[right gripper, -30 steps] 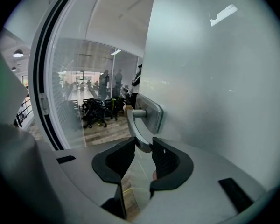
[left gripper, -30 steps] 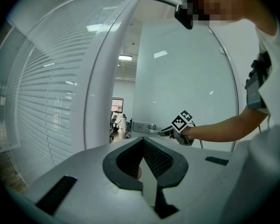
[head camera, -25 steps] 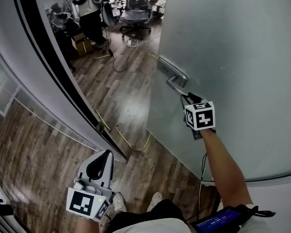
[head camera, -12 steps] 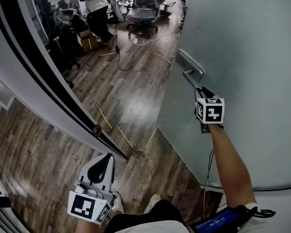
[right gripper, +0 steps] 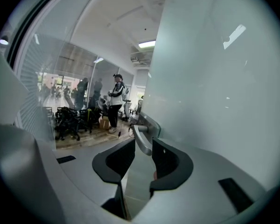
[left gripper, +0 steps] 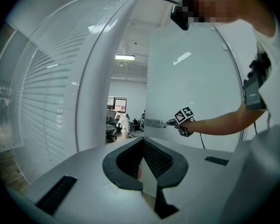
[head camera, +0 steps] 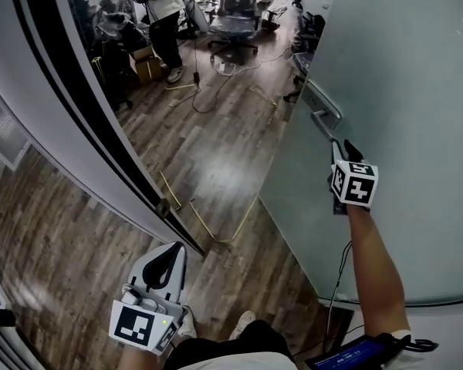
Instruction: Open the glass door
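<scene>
Though frosted, glass door point(head camera: 401, 68) beside wood floor point(head camera: 216, 156)

The glass door point(head camera: 405, 75) has swung wider, the right gripper point(head camera: 343, 146) moving with its handle point(head camera: 324, 115).

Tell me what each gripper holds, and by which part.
The right gripper grips the door handle by the free end of its lever. The left gripper is shut and holds nothing.
</scene>
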`<state>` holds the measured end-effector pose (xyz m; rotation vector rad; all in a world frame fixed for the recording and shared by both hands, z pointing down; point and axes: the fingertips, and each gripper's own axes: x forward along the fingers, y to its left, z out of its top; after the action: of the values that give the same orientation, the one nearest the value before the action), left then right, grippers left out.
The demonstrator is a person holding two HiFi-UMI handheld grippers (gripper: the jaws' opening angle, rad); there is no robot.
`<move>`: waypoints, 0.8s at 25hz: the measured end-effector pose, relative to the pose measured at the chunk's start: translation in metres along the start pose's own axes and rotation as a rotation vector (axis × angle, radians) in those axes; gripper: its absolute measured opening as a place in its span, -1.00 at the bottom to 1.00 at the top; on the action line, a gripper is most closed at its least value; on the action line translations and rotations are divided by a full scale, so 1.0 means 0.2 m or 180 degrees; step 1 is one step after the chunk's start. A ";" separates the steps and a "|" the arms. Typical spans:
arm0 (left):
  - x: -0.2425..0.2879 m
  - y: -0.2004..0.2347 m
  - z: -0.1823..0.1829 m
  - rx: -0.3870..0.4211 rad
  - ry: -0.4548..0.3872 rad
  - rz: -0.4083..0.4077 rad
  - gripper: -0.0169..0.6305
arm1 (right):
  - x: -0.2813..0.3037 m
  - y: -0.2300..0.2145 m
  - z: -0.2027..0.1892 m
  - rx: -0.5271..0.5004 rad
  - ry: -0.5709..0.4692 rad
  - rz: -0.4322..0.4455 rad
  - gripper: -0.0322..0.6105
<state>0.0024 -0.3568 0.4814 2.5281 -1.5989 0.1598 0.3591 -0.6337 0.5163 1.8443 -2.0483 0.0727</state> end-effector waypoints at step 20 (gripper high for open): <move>-0.21 0.08 0.22 0.0285 -0.0358 -0.0903 -0.95 | -1.61 0.47 0.41 0.0321 -0.1193 -0.0480 -0.89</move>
<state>-0.0285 -0.3345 0.4314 2.8446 -1.2731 0.0586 0.2682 -0.3398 0.3601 2.2063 -2.1668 -0.2316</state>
